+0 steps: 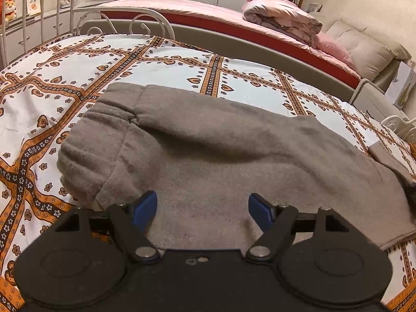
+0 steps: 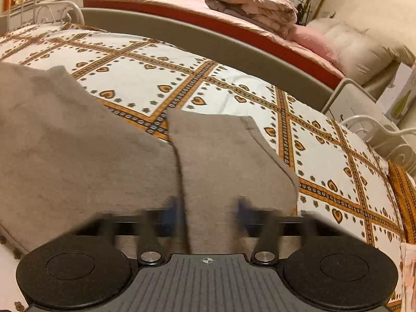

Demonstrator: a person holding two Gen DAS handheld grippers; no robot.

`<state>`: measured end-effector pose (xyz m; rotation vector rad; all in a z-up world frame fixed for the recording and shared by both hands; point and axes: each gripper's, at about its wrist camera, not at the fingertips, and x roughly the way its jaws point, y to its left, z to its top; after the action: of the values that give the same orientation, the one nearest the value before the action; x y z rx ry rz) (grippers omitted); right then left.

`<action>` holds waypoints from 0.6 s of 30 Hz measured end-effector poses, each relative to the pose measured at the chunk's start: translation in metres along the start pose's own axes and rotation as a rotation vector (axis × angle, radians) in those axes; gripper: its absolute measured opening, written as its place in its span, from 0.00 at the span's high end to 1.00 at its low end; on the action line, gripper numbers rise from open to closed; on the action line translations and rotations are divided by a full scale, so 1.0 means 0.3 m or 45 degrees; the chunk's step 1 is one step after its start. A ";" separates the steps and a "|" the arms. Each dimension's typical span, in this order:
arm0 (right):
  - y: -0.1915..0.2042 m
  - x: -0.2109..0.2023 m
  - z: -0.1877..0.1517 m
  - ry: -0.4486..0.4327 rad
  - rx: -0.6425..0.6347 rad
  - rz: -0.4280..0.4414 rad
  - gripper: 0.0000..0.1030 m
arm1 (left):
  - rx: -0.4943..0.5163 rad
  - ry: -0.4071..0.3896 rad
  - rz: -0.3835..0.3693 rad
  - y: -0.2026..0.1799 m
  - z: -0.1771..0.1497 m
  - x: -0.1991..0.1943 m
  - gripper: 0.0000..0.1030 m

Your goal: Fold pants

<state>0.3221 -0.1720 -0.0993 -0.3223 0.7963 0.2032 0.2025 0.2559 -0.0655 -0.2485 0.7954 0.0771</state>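
Grey-brown fleece pants (image 1: pixel 208 150) lie flat on a patterned bedspread (image 1: pixel 78 78), waistband at the left, legs running right. My left gripper (image 1: pixel 202 208) is open just over the near edge of the pants' upper part, blue pads spread wide, holding nothing. In the right wrist view the pants' leg ends (image 2: pixel 223 153) lie ahead, with the wider part (image 2: pixel 65 143) at the left. My right gripper (image 2: pixel 208 210) is open over the leg end; its blue fingers are motion-blurred.
A white metal bed frame (image 1: pixel 109 20) curls at the far left and also at the right (image 2: pixel 384 135). Behind the bedspread (image 2: pixel 182 83) stands a second bed with pink sheets and a folded quilt (image 1: pixel 280 15), plus a beige cushion (image 2: pixel 364 49).
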 end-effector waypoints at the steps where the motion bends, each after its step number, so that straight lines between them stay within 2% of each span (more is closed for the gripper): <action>1: -0.040 -0.018 -0.010 -0.014 0.091 -0.002 0.96 | -0.002 -0.001 -0.001 0.001 0.000 -0.001 0.32; 3: -0.179 -0.091 -0.042 -0.055 0.421 0.046 0.96 | -0.005 -0.002 -0.004 0.001 0.000 -0.002 0.32; 5: -0.344 -0.156 -0.140 -0.059 0.815 0.100 0.96 | -0.002 -0.003 -0.009 0.001 -0.001 -0.004 0.32; 6: -0.430 -0.167 -0.224 -0.024 1.027 0.119 0.95 | 0.004 -0.002 -0.012 0.003 0.000 -0.005 0.32; 7: -0.487 -0.158 -0.296 0.036 1.145 0.122 0.95 | 0.011 -0.001 -0.017 0.003 -0.001 -0.005 0.32; 9: -0.564 -0.098 -0.435 0.197 1.269 0.199 0.91 | 0.019 -0.001 -0.026 0.006 -0.003 -0.007 0.32; 10: -0.580 -0.103 -0.462 0.165 1.285 0.251 0.91 | 0.020 -0.002 -0.030 0.008 -0.005 -0.008 0.32; 11: -0.587 -0.126 -0.455 0.136 1.236 0.245 0.89 | 0.021 -0.003 -0.030 0.007 -0.006 -0.009 0.32; 13: -0.553 -0.187 -0.415 0.031 1.044 0.178 0.69 | 0.029 0.000 -0.027 0.005 -0.006 -0.009 0.32; 14: -0.529 -0.207 -0.400 0.001 0.958 0.156 0.42 | 0.028 0.001 -0.026 0.004 -0.005 -0.009 0.32; 15: -0.489 -0.226 -0.385 -0.018 0.851 0.109 0.36 | 0.024 0.001 -0.025 0.005 -0.005 -0.010 0.32; 18: -0.346 -0.280 -0.332 -0.136 0.437 0.001 0.36 | 0.019 0.002 -0.017 0.002 -0.003 -0.008 0.32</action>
<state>0.2292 -0.3092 -0.0820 0.0128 0.7112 0.0812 0.2003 0.2564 -0.0646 -0.2396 0.7957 0.0578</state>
